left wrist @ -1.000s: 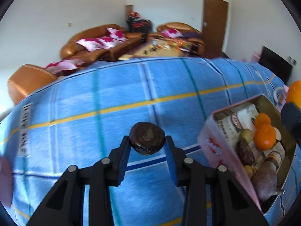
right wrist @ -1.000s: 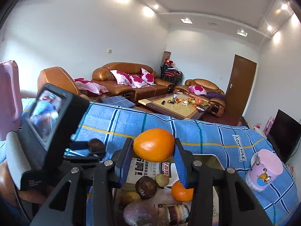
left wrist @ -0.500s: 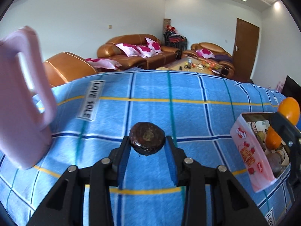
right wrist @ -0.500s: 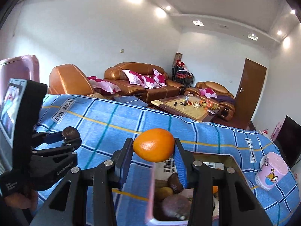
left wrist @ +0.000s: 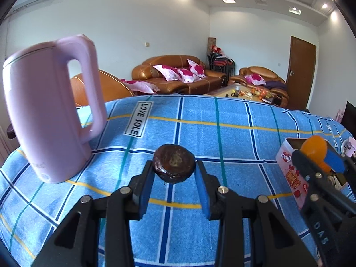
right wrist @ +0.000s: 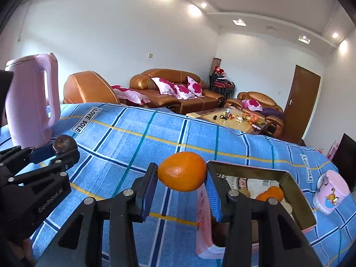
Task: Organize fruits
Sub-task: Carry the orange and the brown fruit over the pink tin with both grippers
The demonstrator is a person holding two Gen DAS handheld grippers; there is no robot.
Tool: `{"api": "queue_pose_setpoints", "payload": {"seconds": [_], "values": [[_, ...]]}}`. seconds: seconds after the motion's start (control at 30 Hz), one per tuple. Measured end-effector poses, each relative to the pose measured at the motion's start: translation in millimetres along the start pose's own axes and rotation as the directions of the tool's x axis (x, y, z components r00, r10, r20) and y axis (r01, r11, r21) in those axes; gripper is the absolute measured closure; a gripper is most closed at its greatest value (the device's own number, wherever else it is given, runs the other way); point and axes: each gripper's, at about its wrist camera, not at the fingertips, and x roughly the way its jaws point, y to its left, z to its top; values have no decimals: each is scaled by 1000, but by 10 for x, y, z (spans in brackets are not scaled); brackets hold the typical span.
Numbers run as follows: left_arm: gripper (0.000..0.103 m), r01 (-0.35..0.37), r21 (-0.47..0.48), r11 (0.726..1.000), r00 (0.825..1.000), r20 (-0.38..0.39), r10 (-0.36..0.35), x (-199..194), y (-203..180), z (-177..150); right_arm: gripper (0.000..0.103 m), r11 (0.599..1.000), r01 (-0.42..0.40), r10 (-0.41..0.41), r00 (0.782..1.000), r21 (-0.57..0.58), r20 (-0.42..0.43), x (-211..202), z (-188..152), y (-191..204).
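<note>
Inside, box (right wrist: 291, 183) holds orange (right wrist: 270, 193), perhaps others

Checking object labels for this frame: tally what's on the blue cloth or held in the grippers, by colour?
Pink: 3 - kettle, mug, box
Orange: 2 - orange held in right gripper, another orange in the box
Dark brown: 1 - round fruit held in left gripper
Total: 6; the rest of the box contents are hidden.

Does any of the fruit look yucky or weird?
Yes. The dark brown fruit clamped in the left gripper looks flattened, with a pale rough patch on top, unlike the smooth bright orange in the right gripper. Whether it is spoiled, I cannot tell.
</note>
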Motion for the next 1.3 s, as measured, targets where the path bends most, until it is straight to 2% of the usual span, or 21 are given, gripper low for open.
{"api": "queue_pose_setpoints", "payload": {"seconds": [0.23,0.6,1.0,1.3], "values": [[64,-39,-13,999,999,34,40,-140,14,-51,59,1000,-26,26,1000,17,11,-21,-50,10],[64,-53,-21,998,998,44,54,-260,-34,-122,59,999,-27,27,1000,18,13,-83,-84,-38],[64,-24,0,1000,999,33,24,-339,-249,-176,59,999,-37,37,999,22,3,-177,-170,-201],[64,9,1,1000,1000,29,-9,-379,-435,-197,59,1000,-14,14,1000,19,7,-254,-230,-414]]}}
